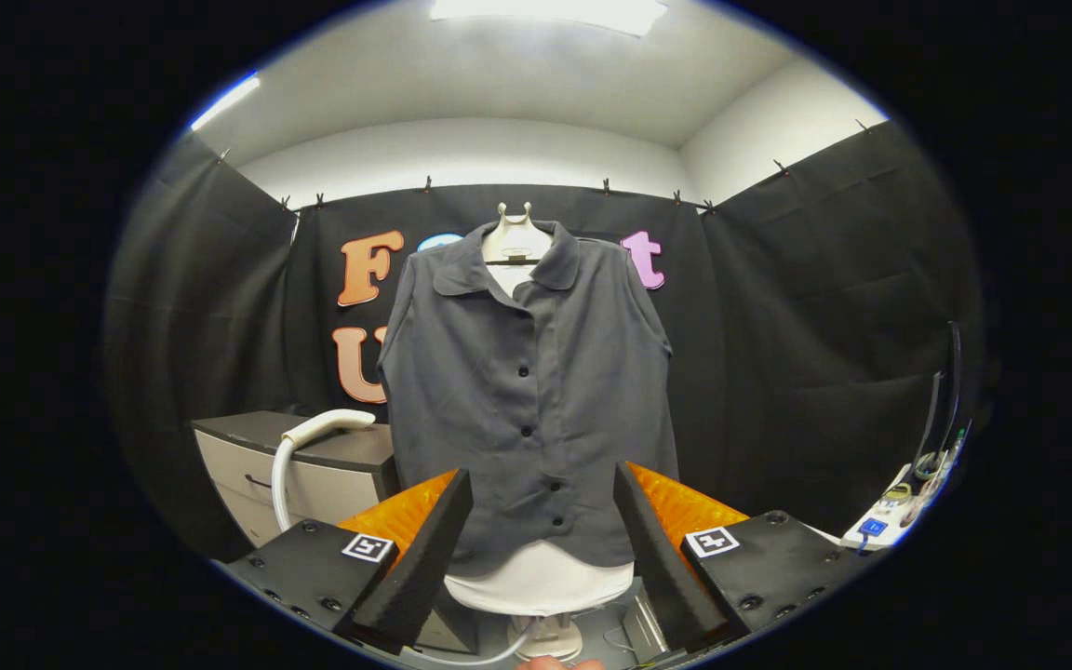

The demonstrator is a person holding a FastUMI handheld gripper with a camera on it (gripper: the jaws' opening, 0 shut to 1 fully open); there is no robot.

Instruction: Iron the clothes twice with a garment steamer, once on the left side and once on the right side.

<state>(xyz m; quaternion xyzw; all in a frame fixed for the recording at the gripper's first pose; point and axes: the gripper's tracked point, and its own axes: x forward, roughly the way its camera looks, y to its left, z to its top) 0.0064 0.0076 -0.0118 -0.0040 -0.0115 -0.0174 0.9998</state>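
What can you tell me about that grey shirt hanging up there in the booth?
The grey shirt is a dark, thin-looking woven blouse with a rounded collar, no sleeves to speak of and a row of dark buttons, all fastened, down the front. It hangs upright on a pale dress form, whose neck shows above the collar and whose base shows below the hem. It faces the open gripper, beyond the fingers, untouched. A white steamer hose lies apart, beside it on a cabinet.
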